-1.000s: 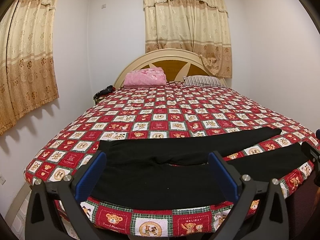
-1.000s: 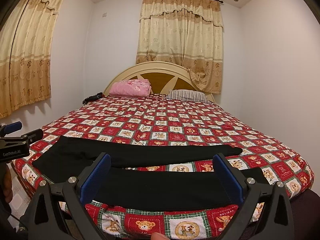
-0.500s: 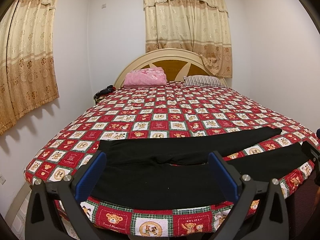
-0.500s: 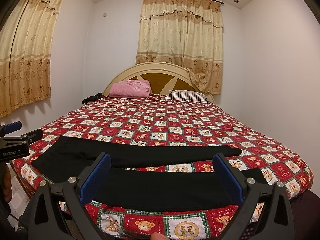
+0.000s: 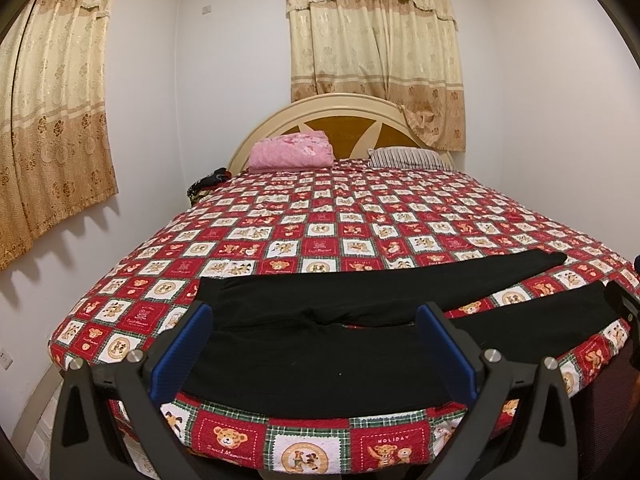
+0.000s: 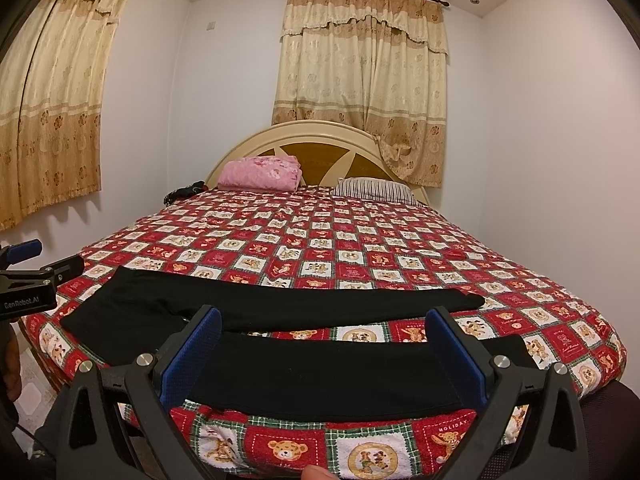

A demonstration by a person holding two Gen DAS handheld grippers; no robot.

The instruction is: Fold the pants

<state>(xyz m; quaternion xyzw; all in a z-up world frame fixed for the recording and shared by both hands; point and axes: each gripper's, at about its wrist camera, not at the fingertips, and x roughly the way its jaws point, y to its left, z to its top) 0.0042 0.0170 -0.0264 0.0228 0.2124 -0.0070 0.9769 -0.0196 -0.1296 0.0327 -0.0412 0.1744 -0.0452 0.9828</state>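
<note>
Black pants [image 5: 320, 364] lie flat across the near edge of the bed, waist to the left and both legs stretched to the right. In the right wrist view the pants [image 6: 320, 372] show their two legs, the near one by the bed edge. My left gripper [image 5: 316, 344] hovers open in front of the waist and seat area, holding nothing. My right gripper [image 6: 324, 344] stands open in front of the near leg, also empty. The left gripper [image 6: 28, 280] shows at the left edge of the right wrist view.
The bed carries a red, white and green bear quilt [image 5: 320, 236]. A pink folded blanket [image 5: 292, 154] and a striped pillow [image 5: 408, 158] lie by the curved headboard [image 5: 344, 116]. Curtains hang on the left wall and behind the headboard. A fingertip [image 6: 316, 473] peeks in at the bottom.
</note>
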